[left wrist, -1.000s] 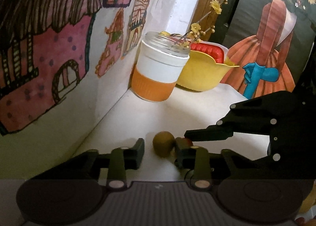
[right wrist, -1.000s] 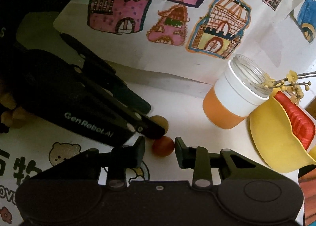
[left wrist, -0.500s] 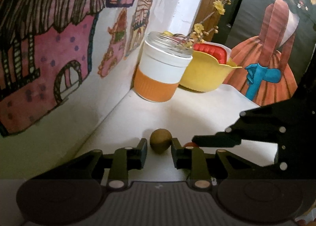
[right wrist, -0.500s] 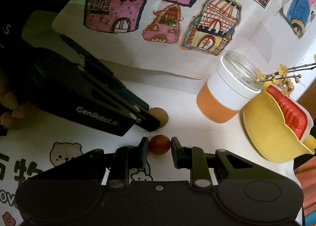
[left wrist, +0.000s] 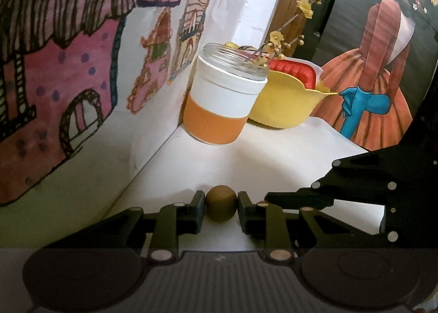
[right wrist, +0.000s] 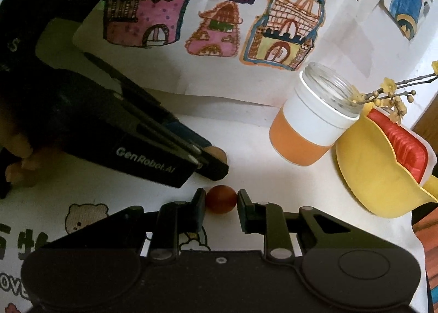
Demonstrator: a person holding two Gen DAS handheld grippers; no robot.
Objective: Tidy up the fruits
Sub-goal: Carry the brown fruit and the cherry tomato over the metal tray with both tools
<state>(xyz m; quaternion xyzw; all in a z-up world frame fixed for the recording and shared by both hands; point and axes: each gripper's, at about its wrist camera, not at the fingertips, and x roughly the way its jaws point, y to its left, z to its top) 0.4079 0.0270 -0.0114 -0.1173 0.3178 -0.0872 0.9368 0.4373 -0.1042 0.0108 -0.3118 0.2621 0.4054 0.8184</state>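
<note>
A brown-green kiwi (left wrist: 221, 202) rests on the white tabletop (left wrist: 262, 159), and my left gripper (left wrist: 221, 210) is shut on it, a finger pressed to each side. In the right wrist view a small red-orange fruit (right wrist: 221, 199) sits on the table with my right gripper (right wrist: 221, 207) shut on it. The two grippers lie close together: the left gripper's tip (right wrist: 212, 166) with the kiwi (right wrist: 219, 153) is just beyond the red fruit. The right gripper's fingers (left wrist: 276, 199) reach in from the right in the left wrist view. A yellow bowl (right wrist: 375, 176) stands at the far right.
A glass jar with a white and orange sleeve (left wrist: 221, 105) stands by the wall, holding a dried flower sprig (right wrist: 394, 91). The yellow bowl (left wrist: 284, 110) behind it holds a red ridged item (left wrist: 297, 73). Drawings of houses (right wrist: 284, 25) cover the wall. A hand (right wrist: 19, 159) holds the left gripper.
Both grippers have moved forward and shut: the left one onto the kiwi, the right one onto the red-orange fruit. Both fruits stay on the table.
</note>
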